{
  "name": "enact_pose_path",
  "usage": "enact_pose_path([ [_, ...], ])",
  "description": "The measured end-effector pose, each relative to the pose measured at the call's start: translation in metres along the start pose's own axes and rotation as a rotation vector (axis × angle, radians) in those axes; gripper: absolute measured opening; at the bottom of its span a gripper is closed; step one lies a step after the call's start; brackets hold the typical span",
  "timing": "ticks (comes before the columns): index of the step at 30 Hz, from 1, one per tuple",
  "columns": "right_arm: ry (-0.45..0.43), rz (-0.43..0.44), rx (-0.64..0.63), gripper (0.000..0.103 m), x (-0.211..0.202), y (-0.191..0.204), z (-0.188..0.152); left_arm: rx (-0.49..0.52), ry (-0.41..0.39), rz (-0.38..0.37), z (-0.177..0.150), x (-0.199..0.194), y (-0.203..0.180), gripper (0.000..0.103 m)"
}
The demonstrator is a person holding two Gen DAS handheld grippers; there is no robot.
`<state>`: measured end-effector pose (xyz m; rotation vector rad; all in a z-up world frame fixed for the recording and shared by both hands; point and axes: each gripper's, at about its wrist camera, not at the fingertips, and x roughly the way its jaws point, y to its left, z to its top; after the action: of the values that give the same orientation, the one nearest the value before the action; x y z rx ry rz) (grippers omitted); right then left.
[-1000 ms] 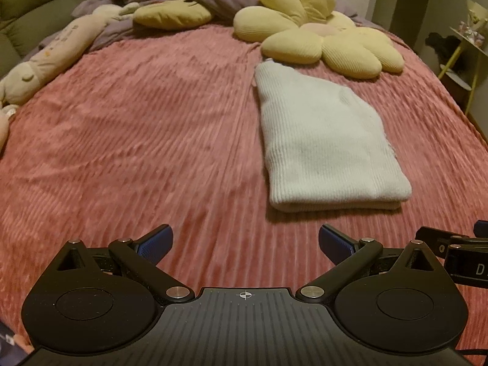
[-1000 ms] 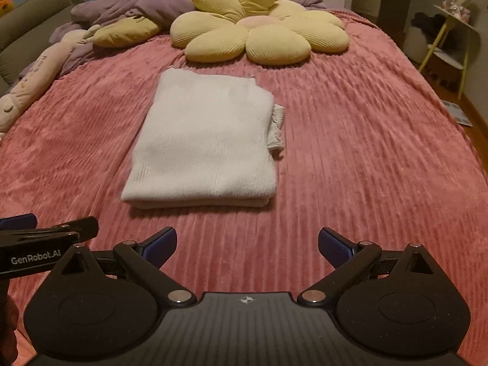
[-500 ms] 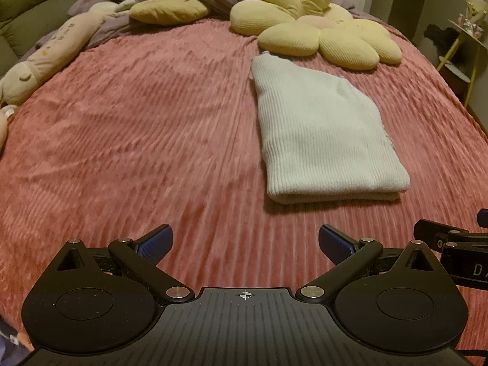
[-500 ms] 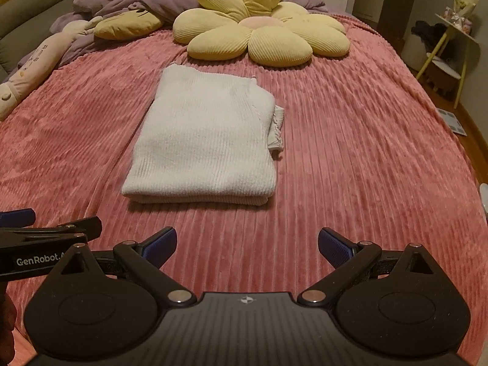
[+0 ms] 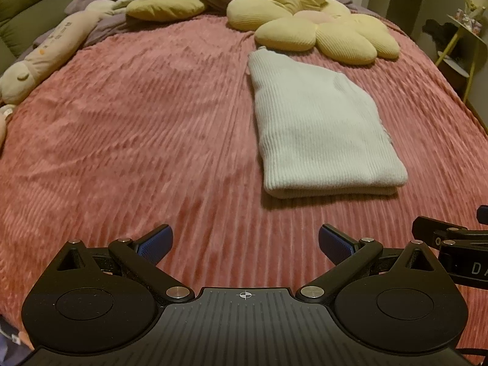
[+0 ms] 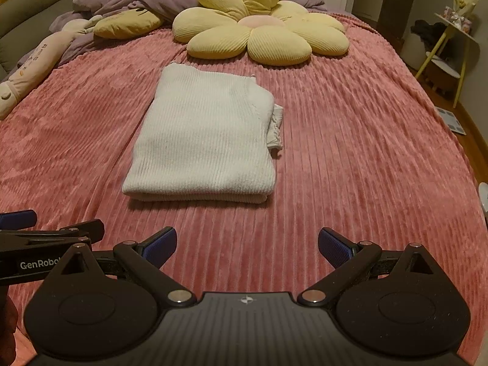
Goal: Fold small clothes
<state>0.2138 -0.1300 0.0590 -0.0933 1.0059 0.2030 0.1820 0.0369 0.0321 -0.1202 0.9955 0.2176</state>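
A white ribbed knit garment lies folded into a flat rectangle on the pink ribbed bedspread, its folded edge toward me. A bit of cuff or hem sticks out on its right side. My left gripper is open and empty, held back from the garment and to its left. My right gripper is open and empty too, a little short of the garment's near edge. Each gripper shows at the edge of the other's view.
A yellow flower-shaped cushion lies just beyond the garment. A yellow pillow, a long plush toy and a purple duvet sit at the head and left. A yellow side table stands beyond the bed's right edge.
Both grippers have drawn back slightly from the folded garment, which now sits a little farther off in both views. Both stay open and the garment has not moved.
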Motion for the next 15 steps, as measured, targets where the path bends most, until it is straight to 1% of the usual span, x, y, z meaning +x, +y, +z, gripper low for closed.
enact_pose_path([
  [15, 0.010, 0.001, 0.010, 0.099, 0.0020, -0.0023, 0.0004, -0.001, 0.020, -0.002, 0.0020, 0.0025, 0.0006, 0.103],
])
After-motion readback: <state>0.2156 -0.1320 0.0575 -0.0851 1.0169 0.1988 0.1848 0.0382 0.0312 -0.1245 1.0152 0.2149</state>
